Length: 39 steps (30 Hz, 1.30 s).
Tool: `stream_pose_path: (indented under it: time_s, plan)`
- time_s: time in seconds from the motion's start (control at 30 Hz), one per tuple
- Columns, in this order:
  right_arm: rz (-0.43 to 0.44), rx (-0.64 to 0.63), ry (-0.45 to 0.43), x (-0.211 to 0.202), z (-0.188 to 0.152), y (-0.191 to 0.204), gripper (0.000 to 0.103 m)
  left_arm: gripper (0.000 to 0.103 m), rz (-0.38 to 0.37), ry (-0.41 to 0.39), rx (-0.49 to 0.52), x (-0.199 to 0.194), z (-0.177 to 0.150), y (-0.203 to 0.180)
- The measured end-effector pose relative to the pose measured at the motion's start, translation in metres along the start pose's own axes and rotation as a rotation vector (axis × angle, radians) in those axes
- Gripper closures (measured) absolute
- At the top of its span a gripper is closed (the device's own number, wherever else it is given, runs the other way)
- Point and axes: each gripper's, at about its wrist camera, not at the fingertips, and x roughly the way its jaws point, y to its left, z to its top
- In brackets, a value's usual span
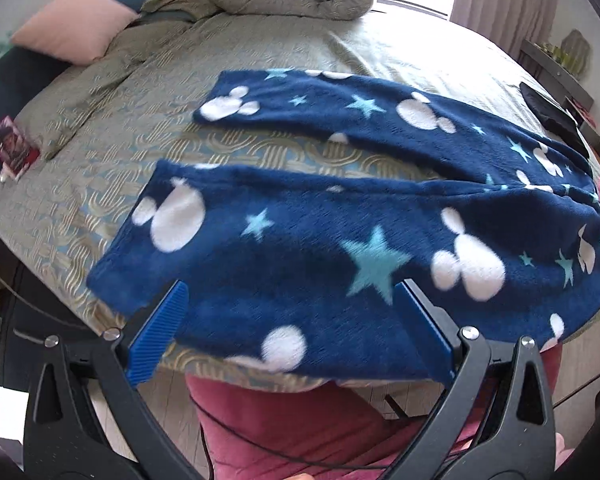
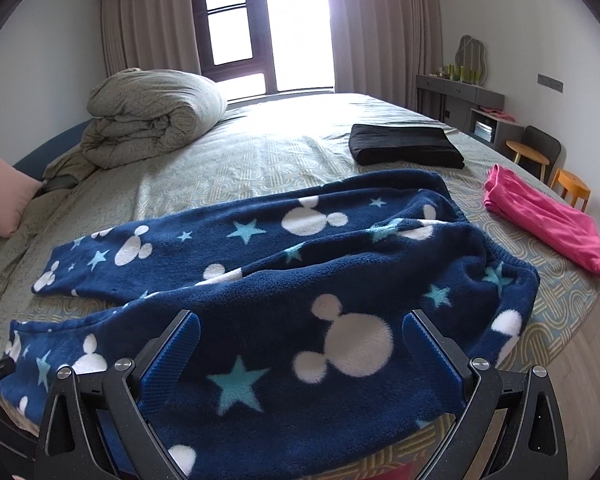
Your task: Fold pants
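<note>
Navy fleece pants (image 1: 300,216) with white mouse-head shapes and light blue stars lie spread on the bed, both legs apart and pointing left. In the right wrist view the pants (image 2: 300,264) show their waistband at the right, rumpled. My left gripper (image 1: 290,292) is open, its blue fingers (image 1: 160,328) hovering over the near leg close to the cuff. My right gripper (image 2: 300,328) is open too, just above the near leg's upper part near the waist. Neither holds fabric.
The bed (image 2: 260,152) has a patterned grey-gold cover. A rolled duvet (image 2: 156,116) and pink pillow (image 1: 72,24) sit at the far side. Folded black cloth (image 2: 404,144) and a folded pink garment (image 2: 548,220) lie right. The person's pink trousers (image 1: 320,424) are below the bed edge.
</note>
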Motion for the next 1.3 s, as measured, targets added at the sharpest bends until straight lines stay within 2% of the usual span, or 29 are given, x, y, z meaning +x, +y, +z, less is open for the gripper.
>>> stream_pose_path:
  time_s: [0.1, 0.2, 0.23, 0.3, 0.37, 0.57, 0.73, 0.9, 1.0, 1.1, 1.17, 1.23, 1.3]
  plan:
    - [0.02, 0.016, 0.023, 0.003, -0.001, -0.001, 0.0, 0.002, -0.048, 0.019, -0.114, -0.002, -0.018, 0.042]
    - [0.052, 0.025, 0.039, 0.004, -0.002, 0.0, 0.0, 0.007, -0.117, 0.045, -0.174, -0.001, -0.031, 0.061]
    - [0.053, 0.025, 0.037, 0.004, -0.002, 0.001, 0.0, 0.009, -0.134, 0.075, -0.183, 0.003, -0.036, 0.064]
    - [0.046, 0.02, 0.034, 0.003, -0.002, 0.002, 0.0, 0.025, -0.169, 0.137, -0.201, 0.013, -0.043, 0.066]
    - [0.045, 0.02, 0.033, 0.002, -0.002, 0.003, 0.0, 0.031, -0.225, 0.179, -0.234, 0.022, -0.051, 0.068]
    - [0.048, 0.001, 0.037, -0.001, -0.001, 0.01, 0.0, 0.032, -0.316, 0.193, -0.312, 0.042, -0.047, 0.06]
    - [0.017, -0.013, 0.031, -0.005, -0.002, 0.006, 0.0, 0.035, -0.313, 0.165, -0.338, 0.048, -0.031, 0.059]
    - [-0.014, 0.113, 0.051, -0.009, -0.008, -0.034, 0.0, 0.076, -0.315, 0.142, -0.391, 0.053, -0.021, 0.074]
    - [-0.058, 0.222, 0.044, -0.016, -0.009, -0.071, 0.0, 0.084, -0.331, 0.149, -0.405, 0.057, -0.017, 0.08]
    - [-0.076, 0.353, 0.048, -0.02, -0.011, -0.108, 0.001, 0.088, -0.322, 0.14, -0.385, 0.056, -0.012, 0.078]
    - [-0.074, 0.435, 0.059, -0.019, -0.013, -0.129, 0.008, 0.089, -0.306, 0.117, -0.353, 0.053, -0.007, 0.072]
    - [-0.068, 0.503, 0.082, -0.016, -0.015, -0.147, 0.018, 0.09, -0.285, 0.089, -0.312, 0.048, -0.002, 0.066]
    - [-0.049, 0.569, 0.102, -0.013, -0.019, -0.164, 0.022, 0.09, -0.268, 0.075, -0.283, 0.047, 0.004, 0.061]
